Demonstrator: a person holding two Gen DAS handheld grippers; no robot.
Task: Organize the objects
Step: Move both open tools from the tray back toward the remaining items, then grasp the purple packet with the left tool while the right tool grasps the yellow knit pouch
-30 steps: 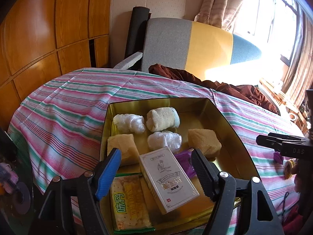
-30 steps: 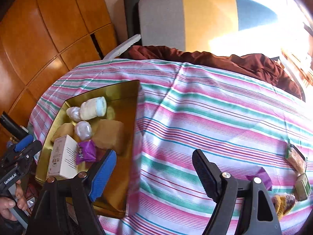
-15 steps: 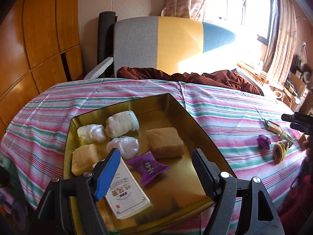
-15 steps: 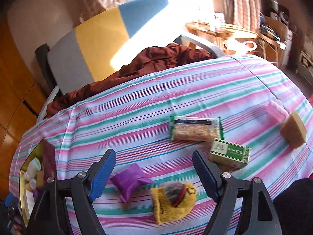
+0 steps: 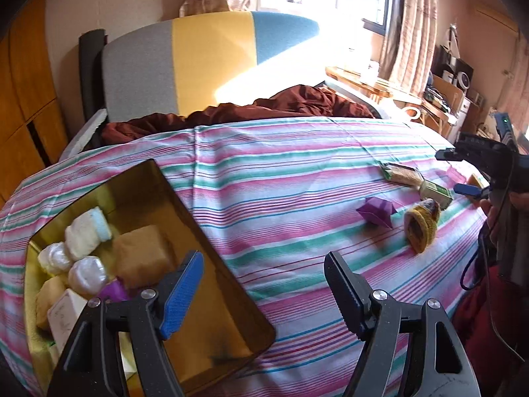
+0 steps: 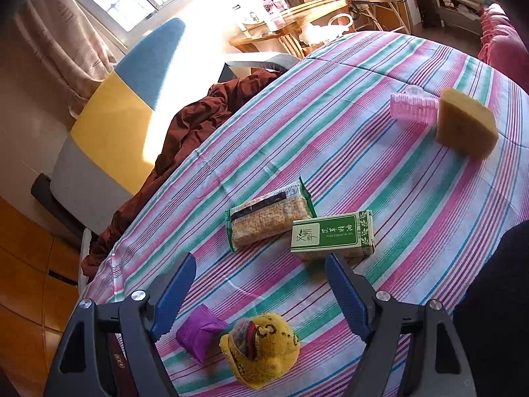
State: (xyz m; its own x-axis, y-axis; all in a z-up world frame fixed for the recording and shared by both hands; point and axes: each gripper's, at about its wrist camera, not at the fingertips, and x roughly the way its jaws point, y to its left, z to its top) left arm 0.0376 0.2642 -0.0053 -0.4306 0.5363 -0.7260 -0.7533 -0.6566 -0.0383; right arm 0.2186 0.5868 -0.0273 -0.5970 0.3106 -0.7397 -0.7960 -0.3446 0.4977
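A gold tin tray (image 5: 158,182) at the left holds white rolls, tan sponges, a white box and a purple packet. My left gripper (image 5: 261,284) is open and empty above the tray's right edge. My right gripper (image 6: 258,284) is open and empty above the loose items: a cracker pack (image 6: 267,220), a green box (image 6: 332,235), a yellow knitted pouch (image 6: 261,350), a purple packet (image 6: 198,334), a tan sponge (image 6: 466,127) and a pink roller (image 6: 413,107). The pouch (image 5: 421,225), packet (image 5: 377,211) and right gripper (image 5: 476,172) also show in the left wrist view.
A striped cloth (image 5: 297,178) covers the table. A brown blanket (image 5: 264,109) and a grey, yellow and blue chair (image 5: 205,63) stand behind it. A wooden side table (image 6: 297,23) with clutter is by the window.
Both grippers have swung to the right. The left view now shows the tray at its left and the loose items. The right gripper has moved closer over the cracker pack and green box.
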